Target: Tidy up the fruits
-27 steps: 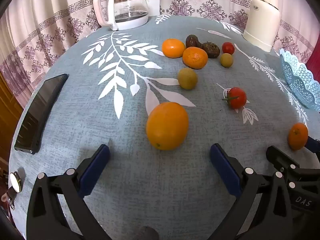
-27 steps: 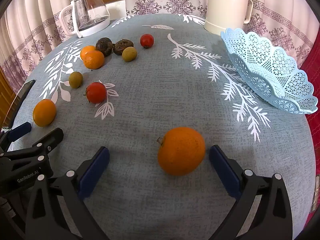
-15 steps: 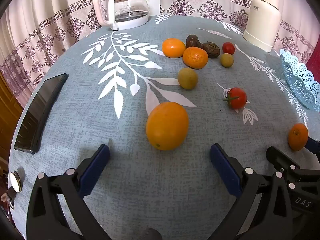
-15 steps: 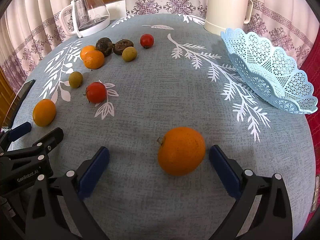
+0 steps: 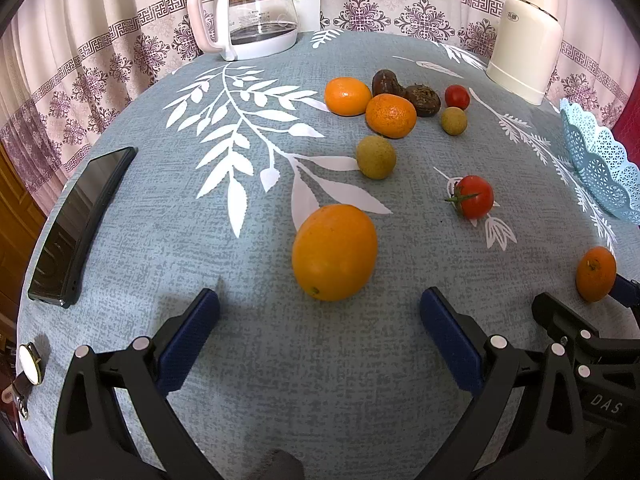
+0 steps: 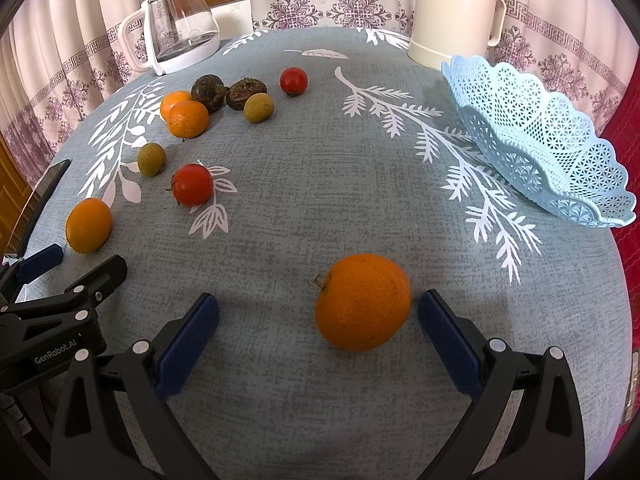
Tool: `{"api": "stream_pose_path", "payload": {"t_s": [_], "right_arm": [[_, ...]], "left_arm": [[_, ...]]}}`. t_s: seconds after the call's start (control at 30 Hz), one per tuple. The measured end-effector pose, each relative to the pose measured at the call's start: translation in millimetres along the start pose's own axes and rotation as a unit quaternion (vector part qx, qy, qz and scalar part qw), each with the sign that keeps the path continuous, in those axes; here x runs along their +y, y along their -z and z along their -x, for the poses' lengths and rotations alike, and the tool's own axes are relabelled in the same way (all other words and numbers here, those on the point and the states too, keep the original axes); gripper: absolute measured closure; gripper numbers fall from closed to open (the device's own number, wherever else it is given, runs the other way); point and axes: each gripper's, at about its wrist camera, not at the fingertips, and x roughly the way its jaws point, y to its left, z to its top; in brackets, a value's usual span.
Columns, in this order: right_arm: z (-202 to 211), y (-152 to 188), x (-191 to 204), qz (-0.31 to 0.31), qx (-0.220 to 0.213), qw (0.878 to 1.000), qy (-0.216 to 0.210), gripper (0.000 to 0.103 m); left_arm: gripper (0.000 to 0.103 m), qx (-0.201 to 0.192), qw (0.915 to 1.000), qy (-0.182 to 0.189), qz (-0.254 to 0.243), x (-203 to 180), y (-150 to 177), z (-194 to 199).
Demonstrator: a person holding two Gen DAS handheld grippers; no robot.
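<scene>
The left hand-held gripper (image 5: pixel 320 328) is held with its jaws spread wide and nothing clamped; a large smooth orange (image 5: pixel 334 252) lies on the tabletop (image 5: pixel 160 240) just beyond the gap between its blue pads (image 5: pixel 188 340), touching neither. The right hand-held gripper (image 6: pixel 318 330) is likewise spread wide and empty. A dimpled orange (image 6: pixel 363 302) with a short stem is seen between its pads (image 6: pixel 450 344), close to the right one, though contact cannot be made out.

Farther across the blue-grey cloth with white leaf print, a red tomato (image 6: pixel 192 184) with a green stalk is found left of centre, and a greenish round fruit (image 6: pixel 151 159) just beyond it. At the far left a cluster is formed by two mandarins (image 6: pixel 187 119), two dark wrinkled fruits (image 6: pixel 228 91), another greenish fruit (image 6: pixel 259 108) and a small tomato (image 6: pixel 293 80).

A pale blue lattice basket (image 6: pixel 560 168) stands at the right edge of the tabletop, with no fruit visible in it. A glass kettle (image 6: pixel 176 36) and a cream jug (image 6: pixel 452 12) are placed at the far edge, before a patterned curtain. A dark phone (image 5: pixel 80 220) lies at the left edge, and a wristwatch (image 5: pixel 28 364) near it.
</scene>
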Motion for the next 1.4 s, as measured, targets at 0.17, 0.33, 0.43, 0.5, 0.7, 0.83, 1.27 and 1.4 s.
{"api": "stream_pose_path", "payload": {"t_s": [0.17,0.33,0.43,0.5,0.7,0.83,1.27,1.4], "right_arm": [[-0.2,-0.1,-0.4,0.0,0.0,1.0,-0.001,0.005],[-0.2,-0.1,-0.4,0.0,0.0,1.0,-0.001,0.005],[-1.7,0.5,-0.6,0.0,0.0,1.0,0.0,0.005],[-2.6,0.0,-2.1,-0.001,0.002,1.0,-0.001,0.005],[-1.9,-1.1,-0.9,0.001,0.005,1.0,-0.003,0.005],[-1.6,-0.9,-0.8,0.001,0.005,1.0,-0.003,0.005],[-1.7,-0.9,-0.7,0.001,0.005,1.0,-0.002,0.005],[-4.2,-0.2,-2.1,0.001,0.005,1.0,-0.002,0.005]], "left_arm": [[0.002,0.0,1.0,0.0,0.0,0.0,0.0,0.0],[0.002,0.0,1.0,0.0,0.0,0.0,0.2,0.1],[0.002,0.0,1.0,0.0,0.0,-0.1,0.1,0.0],[0.002,0.003,1.0,0.0,0.0,0.3,-0.4,-0.3],[0.002,0.007,1.0,0.001,0.002,1.4,-3.1,-3.8],[0.002,0.007,1.0,0.001,0.002,1.5,-3.2,-3.8],[0.002,0.006,1.0,0.0,0.001,1.4,-2.9,-1.1],[0.002,0.006,1.0,0.0,0.001,1.4,-2.9,-1.1]]}}
